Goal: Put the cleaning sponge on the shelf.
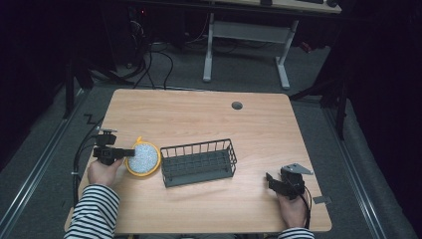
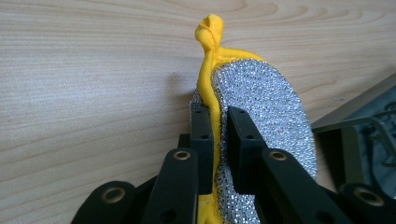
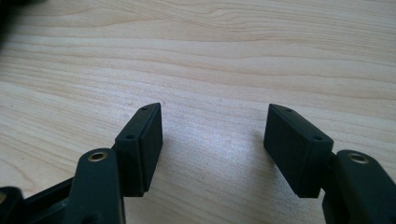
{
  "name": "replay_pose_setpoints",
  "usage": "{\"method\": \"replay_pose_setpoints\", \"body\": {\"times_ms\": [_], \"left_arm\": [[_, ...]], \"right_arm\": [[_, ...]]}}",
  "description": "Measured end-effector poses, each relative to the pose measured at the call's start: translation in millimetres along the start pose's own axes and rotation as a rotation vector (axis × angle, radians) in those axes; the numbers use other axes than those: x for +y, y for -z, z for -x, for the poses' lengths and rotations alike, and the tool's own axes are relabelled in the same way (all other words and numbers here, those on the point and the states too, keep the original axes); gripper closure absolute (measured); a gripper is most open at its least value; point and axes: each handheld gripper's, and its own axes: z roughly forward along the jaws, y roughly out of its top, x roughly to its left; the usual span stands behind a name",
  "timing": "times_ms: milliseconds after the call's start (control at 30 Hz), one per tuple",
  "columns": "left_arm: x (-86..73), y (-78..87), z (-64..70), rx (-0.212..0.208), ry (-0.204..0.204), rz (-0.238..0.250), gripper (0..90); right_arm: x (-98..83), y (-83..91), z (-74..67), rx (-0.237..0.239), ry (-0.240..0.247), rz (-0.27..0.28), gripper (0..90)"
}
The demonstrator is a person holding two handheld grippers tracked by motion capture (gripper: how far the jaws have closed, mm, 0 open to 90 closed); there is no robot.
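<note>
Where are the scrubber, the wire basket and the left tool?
scrubber (image 2: 275, 112), left gripper view, silver mesh face.
wire basket (image 1: 171, 181), high view, near wall.
left tool (image 2: 219, 140), left gripper view, between its fingertips, clamped on the scrubber's edge.

Left hand-held gripper (image 1: 130, 153) clamped on the yellow-rimmed silver mesh scrubber pad (image 2: 266, 135), striped sleeve behind. Right hand-held gripper (image 3: 212, 140) low over the surface, jaws spread wide, holding nothing.

You are holding a scrubber (image 1: 143, 159) showing glittering silver mesh edged in yellow. Your sleeve (image 1: 94, 211) is showing black-and-white stripes; the wire basket (image 1: 199, 162) is showing dark grey.
</note>
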Motion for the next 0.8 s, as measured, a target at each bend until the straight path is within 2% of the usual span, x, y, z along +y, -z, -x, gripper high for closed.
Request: {"method": "replay_pose_setpoints", "body": {"times_ms": [100,200,233,300,600,700,800], "left_arm": [[0.4,5.3,0.1,-0.022,0.008,0.027,82.5],[0.8,14.1,5.6,-0.032,-0.012,0.066,82.7],[1.9,17.0,8.4,-0.019,-0.029,0.067,82.7],[6.3,24.7,14.4,-0.019,-0.051,0.084,82.8],[15.4,39.6,23.3,-0.031,-0.069,0.136,82.8],[18.9,46.6,26.5,-0.020,-0.084,0.152,82.7],[24.0,55.7,29.1,-0.036,-0.088,0.173,82.7]], "right_arm": [[0.0,0.0,0.0,0.000,0.000,0.000,37.3],[0.0,0.0,0.0,0.000,0.001,0.000,37.3],[0.0,0.0,0.0,0.000,0.001,0.000,37.3],[0.0,0.0,0.0,0.001,0.001,0.000,37.2],[-0.1,-0.1,0.0,0.002,0.002,0.001,37.0],[0.0,-0.1,0.0,0.002,0.002,0.000,36.9],[0.0,-0.1,0.0,0.002,0.002,0.000,36.9]]}}
